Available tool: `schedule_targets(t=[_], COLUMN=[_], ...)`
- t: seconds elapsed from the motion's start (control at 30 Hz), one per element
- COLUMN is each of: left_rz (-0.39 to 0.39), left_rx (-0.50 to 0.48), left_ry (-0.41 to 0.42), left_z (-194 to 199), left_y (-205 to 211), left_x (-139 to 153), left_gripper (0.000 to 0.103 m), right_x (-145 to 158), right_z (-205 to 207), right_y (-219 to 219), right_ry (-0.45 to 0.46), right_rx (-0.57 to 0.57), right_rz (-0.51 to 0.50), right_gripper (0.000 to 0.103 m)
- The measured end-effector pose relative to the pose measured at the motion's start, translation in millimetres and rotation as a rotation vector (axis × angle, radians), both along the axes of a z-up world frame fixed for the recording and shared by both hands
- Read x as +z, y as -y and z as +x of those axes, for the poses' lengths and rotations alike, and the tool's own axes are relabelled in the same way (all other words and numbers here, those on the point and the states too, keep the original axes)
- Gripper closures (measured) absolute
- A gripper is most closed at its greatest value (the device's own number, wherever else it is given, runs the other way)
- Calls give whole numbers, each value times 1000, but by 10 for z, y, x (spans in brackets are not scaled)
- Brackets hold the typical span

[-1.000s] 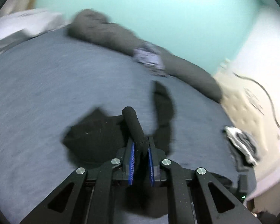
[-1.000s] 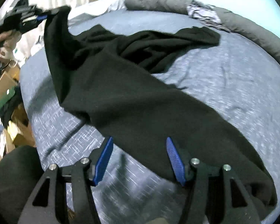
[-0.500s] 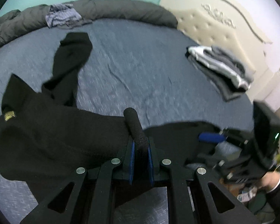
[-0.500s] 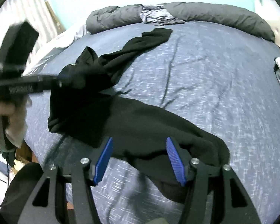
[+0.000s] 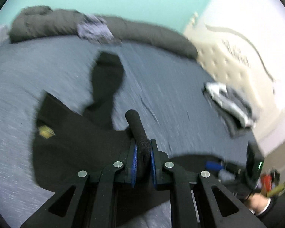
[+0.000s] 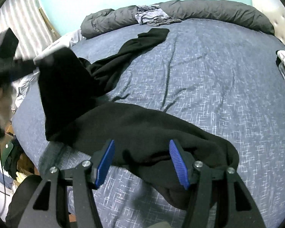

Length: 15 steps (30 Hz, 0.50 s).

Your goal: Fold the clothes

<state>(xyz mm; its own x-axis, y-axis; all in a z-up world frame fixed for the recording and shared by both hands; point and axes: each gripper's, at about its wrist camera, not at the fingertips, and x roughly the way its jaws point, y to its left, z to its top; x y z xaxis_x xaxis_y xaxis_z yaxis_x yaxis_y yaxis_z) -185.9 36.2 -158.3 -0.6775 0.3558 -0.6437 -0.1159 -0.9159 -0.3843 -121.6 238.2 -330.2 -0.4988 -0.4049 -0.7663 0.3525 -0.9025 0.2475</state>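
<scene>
A black long-sleeved garment point(image 6: 142, 129) lies spread over the blue bed point(image 6: 209, 79), one sleeve point(image 6: 142, 41) stretched toward the far pillows. My left gripper point(image 5: 143, 163) is shut on a rolled fold of that black garment point(image 5: 76, 142), lifting its edge; the same gripper shows blurred at the left of the right wrist view, left gripper point(image 6: 7, 64). My right gripper point(image 6: 141, 163) is open, its blue pads straddling the garment's near hem without pinching it. In the left wrist view the right gripper point(image 5: 214, 165) appears low at the right.
A long grey bolster point(image 6: 199, 11) with a crumpled grey-blue cloth point(image 6: 152, 15) rims the far side. Folded clothes point(image 5: 229, 102) are stacked by the cream headboard point(image 5: 237, 60). Boxes and clutter point(image 6: 13, 157) sit on the floor left of the bed. A person's sleeve and hand point(image 5: 262, 205) show at right.
My left gripper has swung around, still clamped on the black fabric, lifting the garment's edge higher. The right gripper stayed open and the garment's hem now lies between its pads.
</scene>
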Motion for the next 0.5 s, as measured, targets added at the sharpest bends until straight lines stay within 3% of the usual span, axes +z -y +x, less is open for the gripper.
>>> schedule_targets(t=[0.2, 0.3, 0.5], left_rz=[-4, -2, -10], left_rx=[126, 172, 238], left_ry=[-51, -61, -96], left_z=[75, 154, 320], left_y=[628, 782, 1028], left_x=[387, 470, 726], left_gripper=[91, 91, 91], right_x=[-94, -216, -463], right_z=[18, -16, -65], right_y=[230, 390, 688], right_ry=[-9, -5, -27], right_rx=[96, 134, 213], right_rz=[128, 197, 392], right_gripper=[37, 31, 31])
